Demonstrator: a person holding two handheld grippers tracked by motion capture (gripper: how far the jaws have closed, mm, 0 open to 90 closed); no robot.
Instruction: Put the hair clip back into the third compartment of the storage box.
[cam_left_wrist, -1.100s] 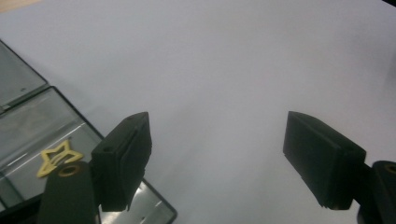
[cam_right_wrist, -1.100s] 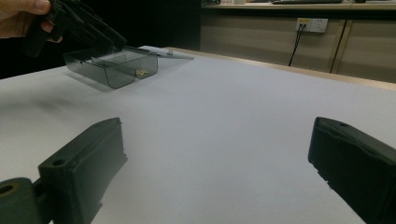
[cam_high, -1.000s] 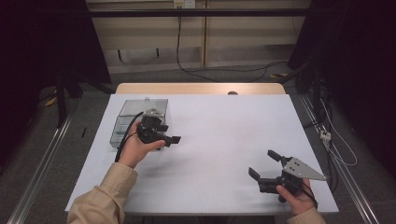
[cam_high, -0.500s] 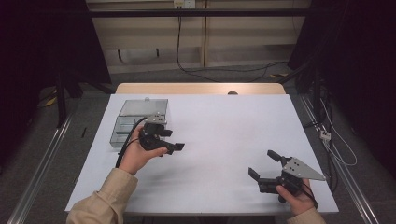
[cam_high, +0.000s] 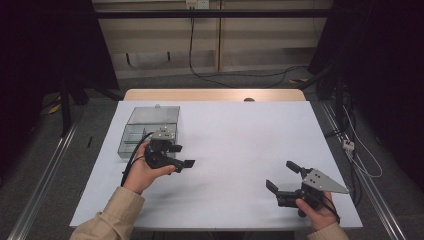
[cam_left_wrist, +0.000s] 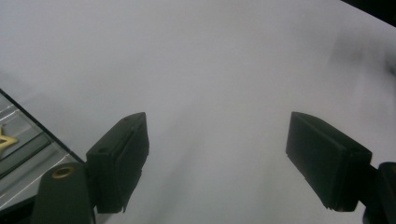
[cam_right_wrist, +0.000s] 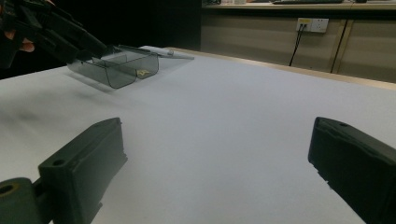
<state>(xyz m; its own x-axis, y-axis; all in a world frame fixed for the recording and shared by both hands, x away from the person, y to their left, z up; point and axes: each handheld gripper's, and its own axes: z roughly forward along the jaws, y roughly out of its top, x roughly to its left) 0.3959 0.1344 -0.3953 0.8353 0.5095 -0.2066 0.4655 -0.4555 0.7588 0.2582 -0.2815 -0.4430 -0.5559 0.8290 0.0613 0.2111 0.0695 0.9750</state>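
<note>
Both pairs of jaws stand wide apart with only bare white table (cam_high: 235, 150) between them. Just behind the left gripper (cam_high: 181, 156) sits a clear plastic compartment box (cam_high: 148, 131), its lid folded open and lying flat beyond it; a small gold star (cam_left_wrist: 6, 141) rests in one compartment. The left hand (cam_high: 145, 171) holds its gripper low, jaws aimed across the table away from the box. The right gripper (cam_high: 284, 176) sits well apart near the table's front edge, gripped from behind by the right hand (cam_high: 315, 212), jaws pointing toward the box.
</note>
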